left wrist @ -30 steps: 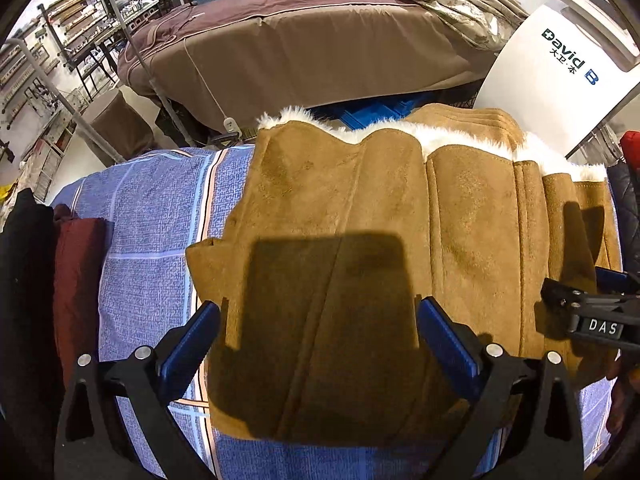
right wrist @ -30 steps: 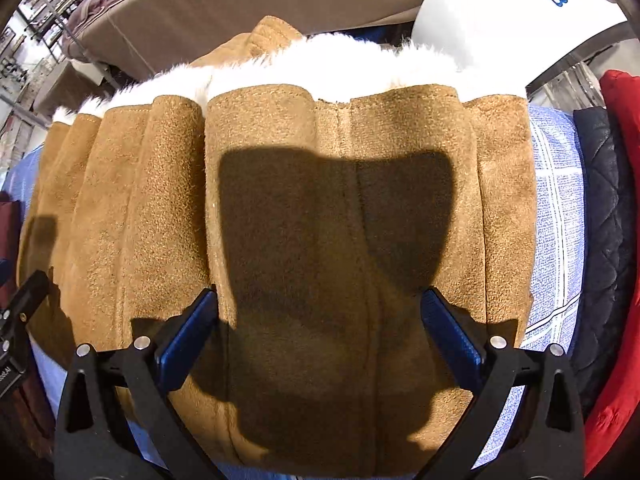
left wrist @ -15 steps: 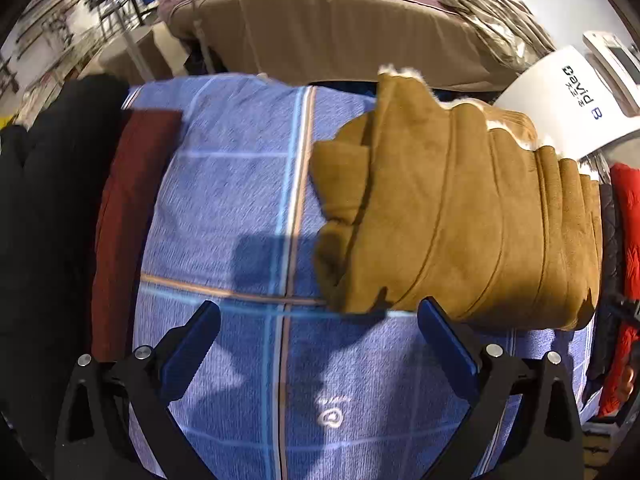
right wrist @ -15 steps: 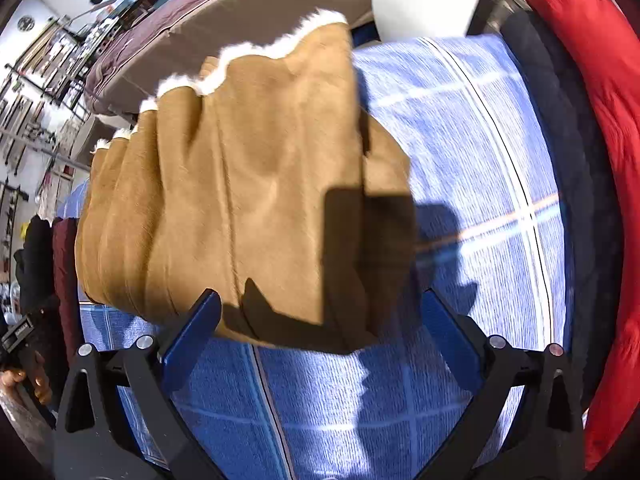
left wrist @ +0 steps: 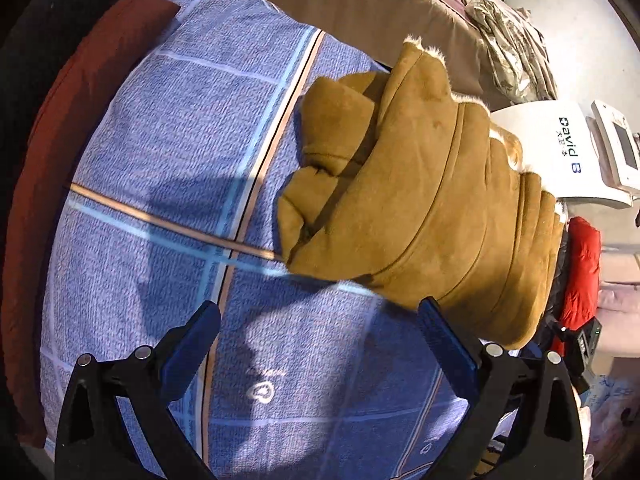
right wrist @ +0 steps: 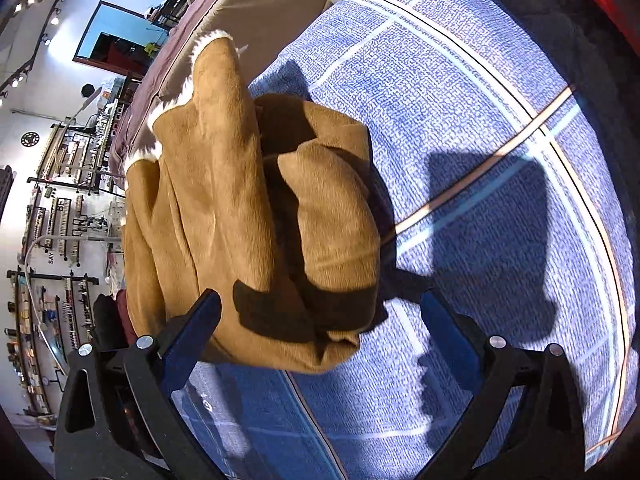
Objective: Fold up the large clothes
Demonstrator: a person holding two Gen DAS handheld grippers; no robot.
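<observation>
Right now my left gripper (left wrist: 318,330) has its blue-padded jaws spread wide with nothing between them, hanging over the blue plaid bedsheet (left wrist: 160,128), and my right gripper (right wrist: 320,320) is spread just as wide and empty above the same sheet. Beyond both of them the tan suede coat with cream fleece lining (left wrist: 420,208) lies folded into a thick bundle on that sheet, its edge just beside the left gripper's right finger and the right gripper's left finger. Farther off, I see a dark red garment (left wrist: 60,140) along the sheet's left side and a white machine marked "David B" (left wrist: 560,148) behind the coat.
</observation>
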